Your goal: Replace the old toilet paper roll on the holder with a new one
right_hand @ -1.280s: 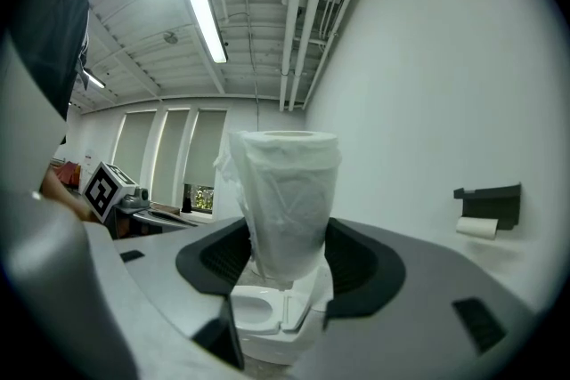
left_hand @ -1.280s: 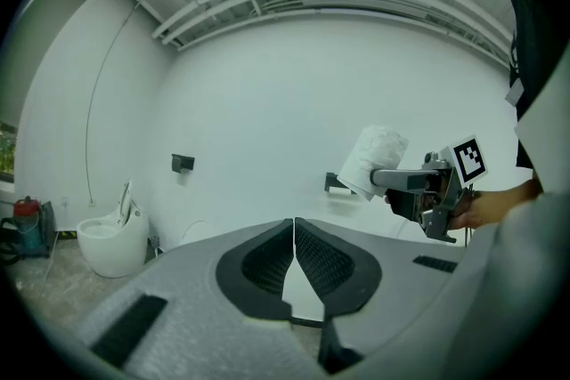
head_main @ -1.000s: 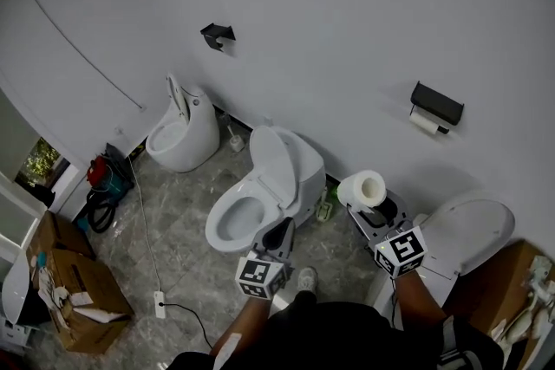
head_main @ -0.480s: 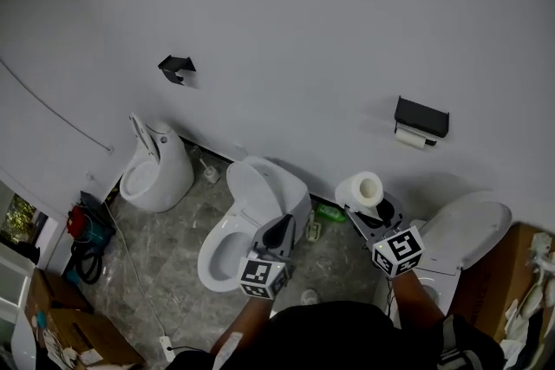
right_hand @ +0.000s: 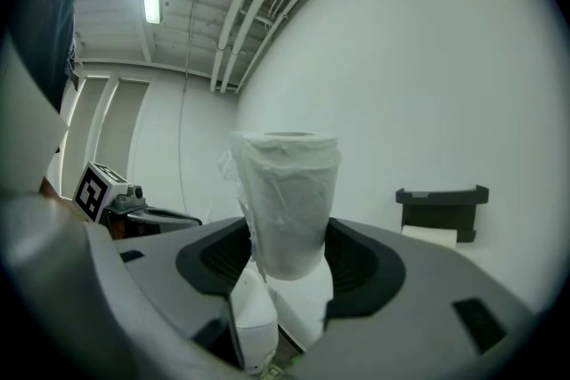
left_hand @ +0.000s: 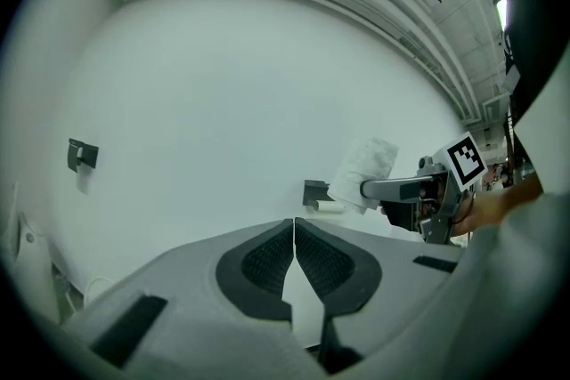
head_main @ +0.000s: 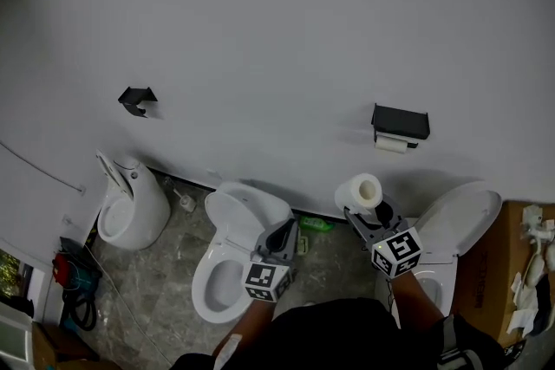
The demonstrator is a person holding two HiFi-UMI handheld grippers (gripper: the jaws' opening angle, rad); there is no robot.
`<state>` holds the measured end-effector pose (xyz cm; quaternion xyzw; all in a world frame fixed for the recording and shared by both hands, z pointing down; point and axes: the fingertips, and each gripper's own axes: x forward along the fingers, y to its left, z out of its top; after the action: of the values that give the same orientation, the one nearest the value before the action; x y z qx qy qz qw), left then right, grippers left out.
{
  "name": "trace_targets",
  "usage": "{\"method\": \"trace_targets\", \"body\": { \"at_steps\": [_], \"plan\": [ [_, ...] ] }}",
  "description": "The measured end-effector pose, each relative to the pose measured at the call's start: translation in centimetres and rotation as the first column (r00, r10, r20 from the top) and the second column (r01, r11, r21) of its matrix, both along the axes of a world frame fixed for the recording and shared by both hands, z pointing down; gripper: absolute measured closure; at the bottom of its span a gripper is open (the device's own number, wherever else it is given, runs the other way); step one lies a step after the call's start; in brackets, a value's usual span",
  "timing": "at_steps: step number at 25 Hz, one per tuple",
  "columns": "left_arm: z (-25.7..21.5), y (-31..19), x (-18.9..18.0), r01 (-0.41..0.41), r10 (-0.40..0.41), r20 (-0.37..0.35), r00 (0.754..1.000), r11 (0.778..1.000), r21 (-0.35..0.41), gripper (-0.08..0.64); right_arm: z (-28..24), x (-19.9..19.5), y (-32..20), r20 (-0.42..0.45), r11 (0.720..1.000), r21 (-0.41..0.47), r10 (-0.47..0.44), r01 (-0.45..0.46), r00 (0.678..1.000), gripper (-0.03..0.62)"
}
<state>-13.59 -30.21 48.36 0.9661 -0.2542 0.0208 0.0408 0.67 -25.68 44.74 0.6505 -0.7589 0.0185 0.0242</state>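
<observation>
A black holder (head_main: 400, 120) is fixed to the white wall, with a thin old roll (head_main: 391, 144) hanging under it; the same holder (right_hand: 443, 202) and old roll (right_hand: 431, 235) show in the right gripper view. My right gripper (head_main: 366, 210) is shut on a full new roll (head_main: 360, 191), held upright and short of the holder. In the right gripper view the new roll (right_hand: 287, 200) stands between the pads. My left gripper (head_main: 282, 231) is shut and holds nothing, over a toilet. From the left gripper view the holder (left_hand: 314, 192) lies ahead beside the new roll (left_hand: 363, 172).
Three white toilets stand along the wall: one at the left (head_main: 126, 199), one under my left gripper (head_main: 227, 260), one at the right with its lid up (head_main: 455, 223). A second black holder (head_main: 137, 99) hangs on the wall at the left. A cardboard box (head_main: 494, 273) sits at the right.
The view has swung to the right: the toilets and both holders have slid left in the picture, and the wall holder now lies nearer above the new roll. Both grippers keep their states.
</observation>
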Motion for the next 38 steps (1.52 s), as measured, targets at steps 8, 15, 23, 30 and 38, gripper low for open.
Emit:
{"method": "trace_targets", "body": {
  "at_steps": [8,15,23,30,38],
  "plan": [
    [0.3,-1.8,4.1,-0.141,0.141,0.016,0.990,0.990,0.025,0.552,0.9,3.3,-0.9,0.006,0.992,-0.026,0.126,-0.126,0.992,0.342],
    [0.7,-2.4,8.8,-0.212,0.211,0.032,0.977,0.976,0.038,0.552,1.9,7.6,0.0,0.042,0.977,-0.041,0.210,-0.208,0.977,0.342],
    [0.1,-1.6,15.1,-0.277,0.271,0.077,0.959,0.957,0.089,0.552,1.5,13.1,1.6,0.055,0.972,-0.024,0.235,-0.234,0.970,0.341],
    [-0.1,-1.1,20.9,-0.333,0.311,0.155,0.938,0.931,0.149,0.552,1.6,17.9,3.2,0.072,0.962,-0.026,0.272,-0.271,0.960,0.341],
    [1.4,-0.6,26.9,-0.393,0.312,0.310,0.898,0.887,0.243,0.469,1.8,22.3,4.5,0.081,0.954,-0.036,0.301,-0.299,0.950,0.341]
  ]
}}
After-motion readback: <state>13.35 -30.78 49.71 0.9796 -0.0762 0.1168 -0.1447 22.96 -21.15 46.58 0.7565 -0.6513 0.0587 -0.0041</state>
